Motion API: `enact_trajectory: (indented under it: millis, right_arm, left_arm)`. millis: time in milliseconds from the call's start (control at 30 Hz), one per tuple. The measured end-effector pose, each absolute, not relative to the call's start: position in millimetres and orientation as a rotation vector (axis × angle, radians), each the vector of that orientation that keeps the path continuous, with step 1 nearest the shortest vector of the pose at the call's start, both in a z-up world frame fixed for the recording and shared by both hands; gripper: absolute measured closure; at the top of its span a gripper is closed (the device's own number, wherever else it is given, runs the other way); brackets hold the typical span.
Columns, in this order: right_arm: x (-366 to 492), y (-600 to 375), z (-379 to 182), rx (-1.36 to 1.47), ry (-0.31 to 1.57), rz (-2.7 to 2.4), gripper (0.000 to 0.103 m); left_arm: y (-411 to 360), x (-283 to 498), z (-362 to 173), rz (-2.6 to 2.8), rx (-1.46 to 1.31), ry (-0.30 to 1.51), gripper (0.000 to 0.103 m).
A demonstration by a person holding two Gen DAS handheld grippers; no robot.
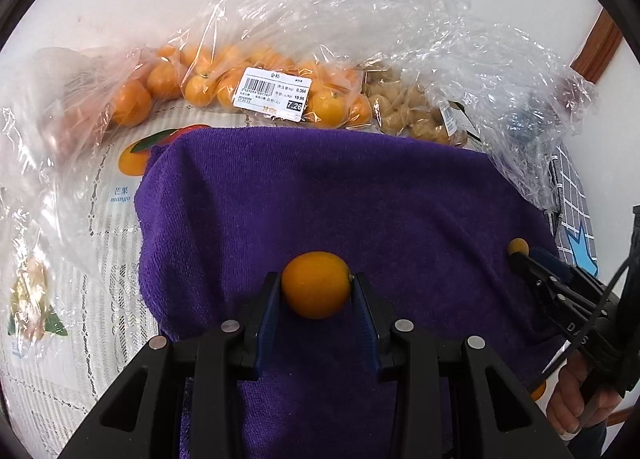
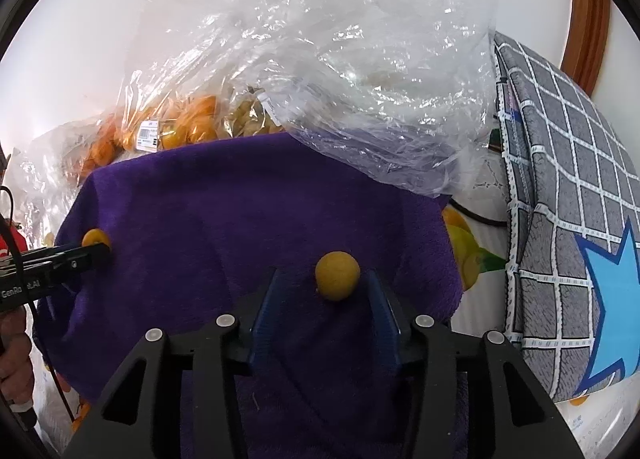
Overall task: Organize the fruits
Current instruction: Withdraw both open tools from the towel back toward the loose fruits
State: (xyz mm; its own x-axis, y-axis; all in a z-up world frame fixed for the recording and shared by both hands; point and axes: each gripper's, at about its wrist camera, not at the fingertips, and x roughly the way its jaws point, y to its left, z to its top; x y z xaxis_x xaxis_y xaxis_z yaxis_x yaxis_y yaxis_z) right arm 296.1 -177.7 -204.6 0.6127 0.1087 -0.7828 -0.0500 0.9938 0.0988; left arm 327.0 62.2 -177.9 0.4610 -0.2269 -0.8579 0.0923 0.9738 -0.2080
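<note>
Across the middle of both views spreads the purple towel (image 1: 340,199), with clear bags of fruit (image 1: 256,87) piled along the upper edge. At lower centre of the left wrist view, the left gripper (image 1: 316,291) pinches a kumquat (image 1: 316,285) between its blue pads. At lower centre of the right wrist view, the right gripper (image 2: 326,291) stands parted, and the small yellow fruit (image 2: 337,275) lies free on the towel between its fingers. The step looks like laying fruit out on the towel; next, the left gripper likely needs to set its kumquat down.

A home table: fruit-print tablecloth (image 1: 116,195), checked cushion (image 2: 560,163), bagged supermarket fruit (image 1: 240,87).
</note>
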Motion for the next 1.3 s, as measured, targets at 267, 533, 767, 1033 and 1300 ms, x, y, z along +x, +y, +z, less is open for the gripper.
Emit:
enact_trajectory:
  millis: [267, 533, 767, 1033, 1300]
  right_arm:
    - [281.6, -182.8, -189.0, 0.074, 0.844, 0.074, 0.051]
    - [265.4, -188.5, -179.6, 0.058, 0.814, 0.042, 0.051]
    - [246.4, -197.6, -171.3, 0.071, 0.81, 0.015, 0.051]
    - [222.8, -204.9, -163.5, 0.094, 0.848, 0.02, 0.05]
    - [181.9, -197.4, -157.0, 0.034, 0.842, 0.044, 0.043]
  left_arm:
    - [58.0, 327.6, -178.6, -0.199, -0.111, 1.074, 0.069]
    - [53.5, 326.6, -176.3, -0.186, -0.091, 1.073, 0.06]
    - [51.6, 319.0, -163.7, -0.204, -0.101, 1.061, 0.047]
    - [44.5, 304.6, -139.5, -0.232, -0.096, 1.023, 0.032]
    - [42.4, 288.6, -107.9, -0.198, -0.07, 0.944, 0.025]
